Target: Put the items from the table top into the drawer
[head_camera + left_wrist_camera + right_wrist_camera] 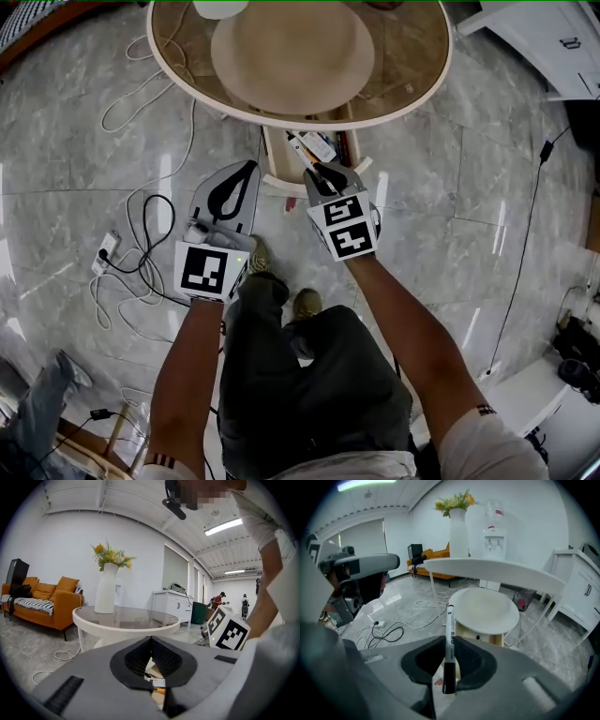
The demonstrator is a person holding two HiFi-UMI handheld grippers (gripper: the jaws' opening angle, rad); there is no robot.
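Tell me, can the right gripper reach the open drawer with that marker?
Probably yes. The right gripper, its fingers shut on the marker, hangs right over the open drawer, and nothing in view sits between them.

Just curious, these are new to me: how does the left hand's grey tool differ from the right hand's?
The left grey tool has its jaws together on nothing; the right grey tool grips a black-and-white marker pen. In the head view the right tool's tip is over the open wooden drawer; the left tool's tip is beside it. Both carry a black-and-white patterned cube.
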